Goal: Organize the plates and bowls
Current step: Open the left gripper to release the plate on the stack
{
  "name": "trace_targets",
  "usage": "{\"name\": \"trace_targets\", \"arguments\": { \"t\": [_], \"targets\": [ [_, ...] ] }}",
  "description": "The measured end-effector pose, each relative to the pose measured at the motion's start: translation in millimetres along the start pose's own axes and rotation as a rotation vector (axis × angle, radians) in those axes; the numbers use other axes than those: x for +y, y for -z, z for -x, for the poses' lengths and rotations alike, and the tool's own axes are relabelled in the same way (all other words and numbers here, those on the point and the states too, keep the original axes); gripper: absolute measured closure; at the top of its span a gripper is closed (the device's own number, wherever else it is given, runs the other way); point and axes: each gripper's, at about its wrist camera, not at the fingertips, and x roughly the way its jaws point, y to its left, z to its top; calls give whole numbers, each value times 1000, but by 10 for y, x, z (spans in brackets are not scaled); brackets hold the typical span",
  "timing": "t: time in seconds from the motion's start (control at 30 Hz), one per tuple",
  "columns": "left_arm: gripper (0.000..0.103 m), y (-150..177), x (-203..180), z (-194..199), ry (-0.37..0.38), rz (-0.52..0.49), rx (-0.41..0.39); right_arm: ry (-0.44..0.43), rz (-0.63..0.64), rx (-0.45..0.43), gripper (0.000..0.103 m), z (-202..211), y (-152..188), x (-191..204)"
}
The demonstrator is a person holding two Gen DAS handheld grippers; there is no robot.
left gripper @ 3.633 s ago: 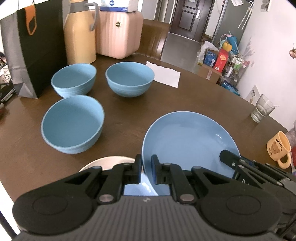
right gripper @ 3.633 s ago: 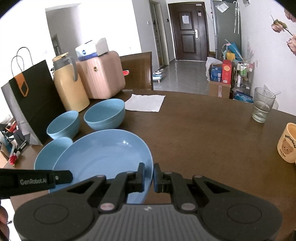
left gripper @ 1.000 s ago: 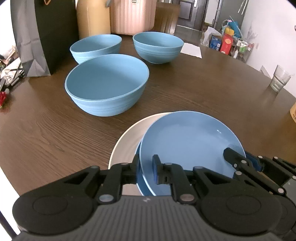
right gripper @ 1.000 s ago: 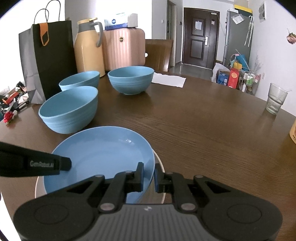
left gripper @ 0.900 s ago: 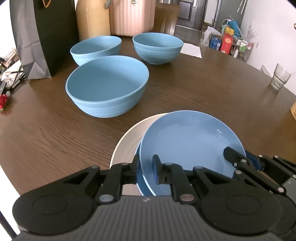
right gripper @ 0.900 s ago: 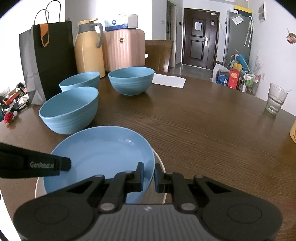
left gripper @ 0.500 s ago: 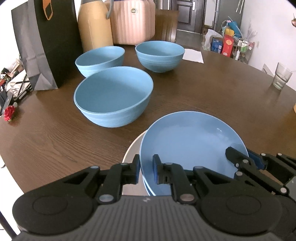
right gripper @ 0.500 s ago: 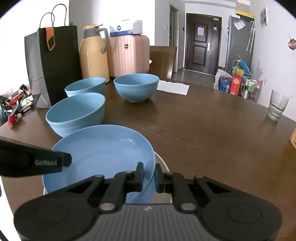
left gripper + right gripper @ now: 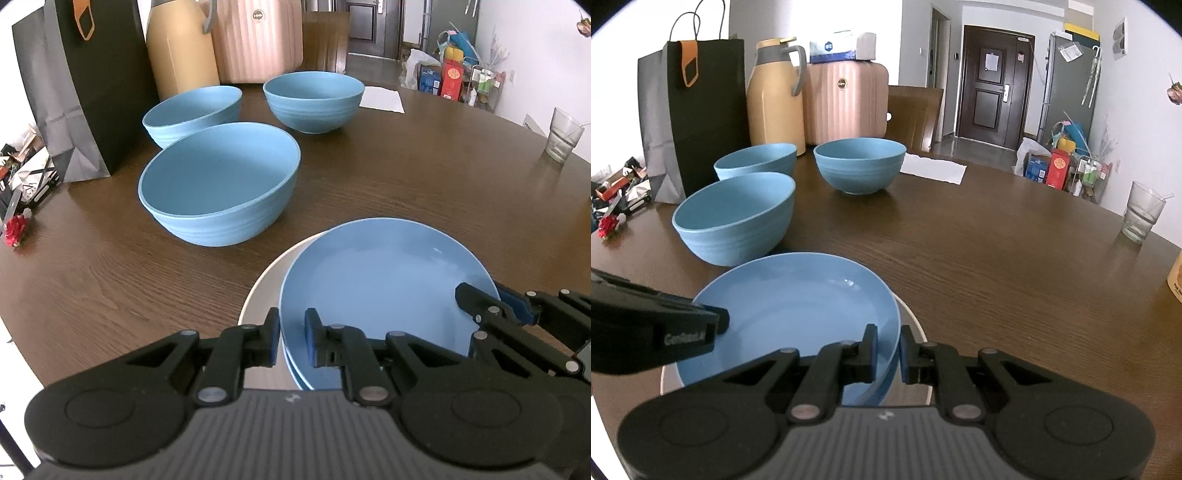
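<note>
A blue plate (image 9: 384,280) lies on another blue plate, both stacked on a white plate (image 9: 262,291) at the table's near edge. My left gripper (image 9: 291,338) straddles the top plate's left rim with a small gap at each finger. My right gripper (image 9: 887,350) straddles its right rim (image 9: 798,306) the same way. Three blue bowls stand beyond: a near one (image 9: 219,181), a far left one (image 9: 192,109) and a far right one (image 9: 314,99). They also show in the right wrist view: near (image 9: 735,218), far left (image 9: 755,158), far right (image 9: 860,164).
A black paper bag (image 9: 81,81), a tan thermos jug (image 9: 181,48) and a pink case (image 9: 258,37) stand at the back left. A white napkin (image 9: 380,99) lies behind the bowls. A drinking glass (image 9: 563,134) stands at the right.
The blue plate has come down onto the stack and sits flatter. Both grippers' jaws have opened slightly off its rim, and both have drawn back a little.
</note>
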Motion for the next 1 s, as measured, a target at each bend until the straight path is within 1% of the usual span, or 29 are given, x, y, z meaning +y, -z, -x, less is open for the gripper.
{"name": "trace_targets", "arguments": {
  "t": [0.2,0.23,0.27,0.33,0.4,0.47,0.5,0.7,0.73,0.8,0.83,0.87,0.9,0.93,1.0],
  "targets": [
    [86,7,-15,-31,0,-10,8,-12,-11,10,91,-23,28,-31],
    [83,7,-15,-34,3,-11,10,-14,-11,11,91,-19,25,-31],
    [78,7,-16,-35,6,-12,14,-15,-11,9,91,-11,19,-32],
    [76,5,-10,-37,17,-8,20,-17,-14,6,90,-9,5,-38],
    [73,8,-7,-38,11,-11,21,-20,-17,4,90,4,3,-50],
    [63,4,9,-36,7,-5,21,-13,-18,2,90,11,6,-54],
    [61,2,17,-30,6,-2,18,-13,-20,2,90,13,5,-58],
    [59,-44,94,41,-4,28,-20,-27,-53,-11,90,42,-8,-111],
    [59,-50,105,52,-8,31,-29,-29,-57,-15,90,48,-13,-121],
    [70,-62,130,67,-8,40,-42,-39,-66,-18,90,58,-22,-132],
    [83,-67,141,65,-5,45,-41,-45,-71,-16,91,58,-20,-142],
    [89,-75,152,56,5,52,-34,-51,-75,-13,91,54,-24,-147],
    [90,-81,161,49,17,56,-29,-55,-77,-11,93,44,-28,-145],
    [94,-82,163,46,22,56,-29,-56,-78,-9,94,38,-30,-144],
    [96,-83,152,38,19,49,-33,-58,-82,-2,95,21,-39,-145]
  ]
}}
